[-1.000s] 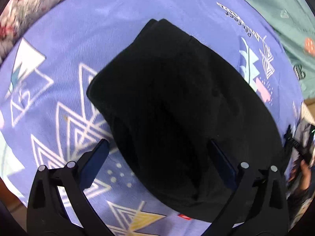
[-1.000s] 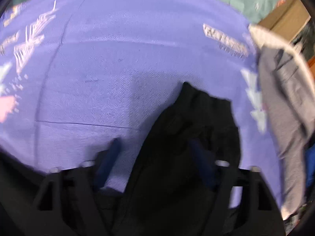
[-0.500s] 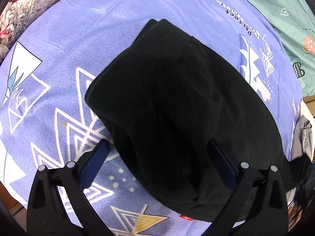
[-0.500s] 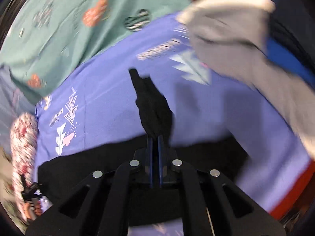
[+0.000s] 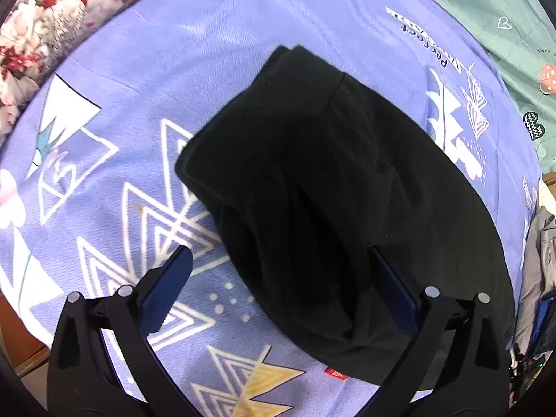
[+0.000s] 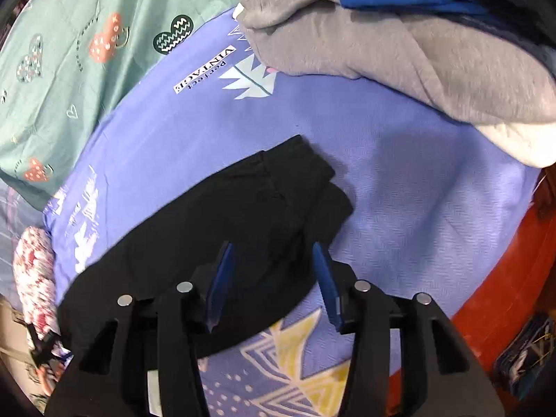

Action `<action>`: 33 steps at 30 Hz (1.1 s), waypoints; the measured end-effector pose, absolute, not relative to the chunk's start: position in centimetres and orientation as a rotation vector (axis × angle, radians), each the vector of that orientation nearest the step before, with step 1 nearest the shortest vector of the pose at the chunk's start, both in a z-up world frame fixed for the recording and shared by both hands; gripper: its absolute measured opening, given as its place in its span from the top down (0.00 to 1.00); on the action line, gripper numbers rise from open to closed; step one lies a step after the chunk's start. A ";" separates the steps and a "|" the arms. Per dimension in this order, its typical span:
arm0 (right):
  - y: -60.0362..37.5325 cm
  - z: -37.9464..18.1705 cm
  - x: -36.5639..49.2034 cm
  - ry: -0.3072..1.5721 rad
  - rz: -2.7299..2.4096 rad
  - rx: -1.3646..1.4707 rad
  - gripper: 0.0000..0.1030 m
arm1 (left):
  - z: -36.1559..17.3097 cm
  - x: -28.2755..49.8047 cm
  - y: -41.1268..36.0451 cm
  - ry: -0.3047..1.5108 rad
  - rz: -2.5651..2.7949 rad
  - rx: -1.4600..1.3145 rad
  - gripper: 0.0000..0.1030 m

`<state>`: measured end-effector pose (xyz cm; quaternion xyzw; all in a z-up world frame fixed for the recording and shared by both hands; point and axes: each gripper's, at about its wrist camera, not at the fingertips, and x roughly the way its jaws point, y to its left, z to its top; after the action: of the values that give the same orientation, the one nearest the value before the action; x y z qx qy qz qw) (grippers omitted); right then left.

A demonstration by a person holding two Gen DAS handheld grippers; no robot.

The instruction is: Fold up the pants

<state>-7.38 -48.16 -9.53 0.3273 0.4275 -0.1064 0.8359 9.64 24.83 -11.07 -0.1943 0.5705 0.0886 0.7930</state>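
A home bedroom: a bed under a purple printed sheet [image 5: 243,52], with floral bedding [image 5: 52,10] and a green heart-print cover [image 6: 62,69] bordering that sheet, folded clothes [image 6: 399,45] piled on it.

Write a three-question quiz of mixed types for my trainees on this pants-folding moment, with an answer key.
1. True or false: the right gripper is clamped shut on the black pants.
2. Multiple choice: the pants lie on a
A. purple patterned sheet
B. bare wooden floor
C. white towel
3. Fill in: in the right wrist view, beyond the pants lies a folded ____ garment.

Key: 1 false, its jaws stand open; 2 A; 3 grey.
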 end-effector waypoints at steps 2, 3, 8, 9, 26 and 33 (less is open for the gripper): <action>-48.2 -10.0 -6.9 0.911 -0.201 0.725 0.56 | -10.5 8.7 24.6 1.221 0.196 -0.389 0.02; -48.4 -10.2 -6.7 0.912 -0.189 0.733 0.58 | -10.2 8.6 24.6 1.217 0.198 -0.380 0.02; -48.4 -11.1 -5.6 0.937 -0.195 0.764 0.59 | -8.8 8.4 23.9 1.188 0.160 -0.364 0.02; -48.4 -11.3 -5.3 0.945 -0.204 0.765 0.59 | -8.6 8.3 24.0 1.185 0.156 -0.362 0.02; -47.1 -10.3 -3.2 0.911 -0.226 0.706 0.95 | -9.1 7.5 27.0 1.266 -0.022 -0.537 0.23; -46.7 -10.5 -3.0 0.914 -0.222 0.704 0.95 | -8.0 8.0 25.4 1.234 -0.069 -0.559 0.30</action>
<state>-2.97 -46.66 -10.52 0.3321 0.4312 -0.1047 0.8323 8.01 25.38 -7.95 -0.2585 0.5707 -0.0319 0.7788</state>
